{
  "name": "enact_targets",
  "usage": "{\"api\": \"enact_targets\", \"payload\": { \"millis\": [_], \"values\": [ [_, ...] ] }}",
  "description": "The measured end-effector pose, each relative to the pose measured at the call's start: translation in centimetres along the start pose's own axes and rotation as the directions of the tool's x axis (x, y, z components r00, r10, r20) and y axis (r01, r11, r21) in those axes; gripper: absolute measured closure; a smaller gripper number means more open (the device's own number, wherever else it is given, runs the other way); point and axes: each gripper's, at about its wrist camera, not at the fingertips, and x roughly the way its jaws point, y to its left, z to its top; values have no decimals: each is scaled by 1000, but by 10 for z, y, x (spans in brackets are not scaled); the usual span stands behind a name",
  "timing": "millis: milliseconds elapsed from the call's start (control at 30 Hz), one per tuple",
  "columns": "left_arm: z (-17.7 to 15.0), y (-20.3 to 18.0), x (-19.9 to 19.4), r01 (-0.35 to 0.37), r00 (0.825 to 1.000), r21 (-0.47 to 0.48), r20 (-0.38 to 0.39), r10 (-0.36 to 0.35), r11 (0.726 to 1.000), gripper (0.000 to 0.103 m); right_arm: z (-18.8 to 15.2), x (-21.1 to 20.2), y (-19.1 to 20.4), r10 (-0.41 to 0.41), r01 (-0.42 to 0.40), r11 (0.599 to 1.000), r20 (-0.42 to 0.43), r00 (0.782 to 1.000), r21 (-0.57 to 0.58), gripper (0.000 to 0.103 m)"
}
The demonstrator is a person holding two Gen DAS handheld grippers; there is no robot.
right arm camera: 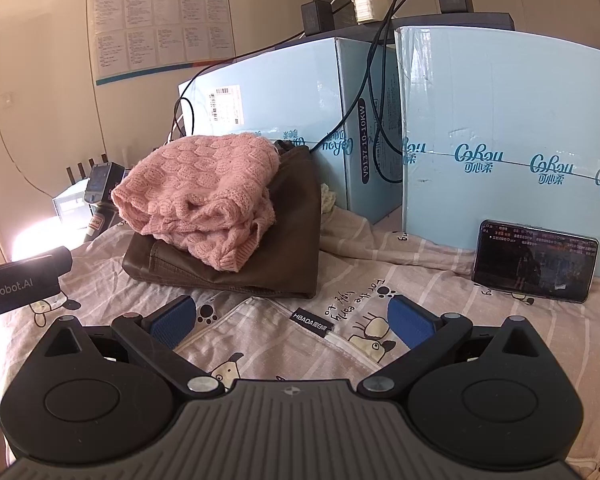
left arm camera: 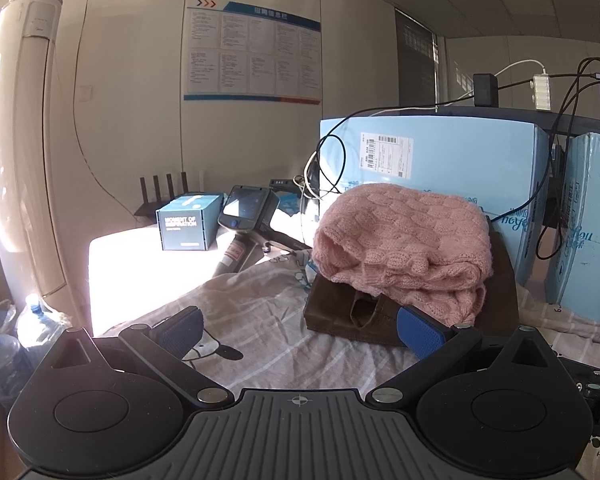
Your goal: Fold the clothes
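Trouble I expect with both my left claw [left arm camera: 300, 330] and right claw [right arm camera: 292, 320] open and empty: grabbing the loose pink sweater [left arm camera: 404, 244] unevenly drags it off the brown garment [right arm camera: 260, 256].

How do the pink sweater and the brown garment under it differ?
The pink sweater is a chunky cable knit; the brown garment looks smooth, like leather. The pink sweater lies on top in a loose, bunched fold; the brown garment lies flat beneath and has the wider footprint. Both sit folded in one stack on the patterned sheet.
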Motion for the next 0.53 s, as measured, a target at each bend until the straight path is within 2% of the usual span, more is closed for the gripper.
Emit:
{"api": "enact_targets", "payload": {
  "millis": [300, 533],
  "values": [
    [-1, 1, 1, -31, 999, 15, 11, 31, 999, 0, 0, 0, 0, 1, -1, 1000, -1, 1000, 1, 0],
    [-1, 1, 1, -28, 1000, 17, 13, 28, 999, 0, 1, 0, 0, 0, 0, 1000, 5, 1000, 0, 0]
  ]
}}
